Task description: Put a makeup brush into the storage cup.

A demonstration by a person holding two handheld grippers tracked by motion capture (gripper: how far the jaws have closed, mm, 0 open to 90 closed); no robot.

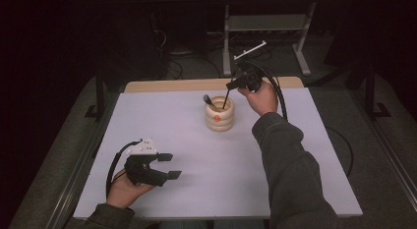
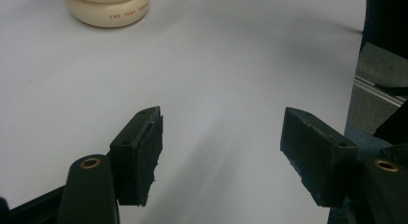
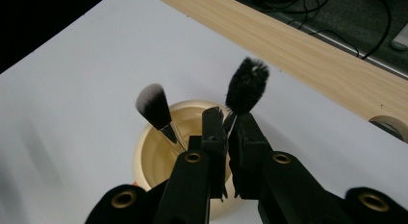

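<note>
A white worktop with a wooden far edge stands in a dark room with cables on the floor. The cream holder sits far of centre, a pale-tipped brush inside. The right gripper, jaws clamped on a black brush, seems to be placing it; next, release. The left gripper rests open, near left.

— What sort of place is this?
— A lab or test room, I'd say. The white-topped table with a pale wooden edge stands on grey carpet, black cables trail across the floor, and a grey metal stand sits behind in the dark.
</note>
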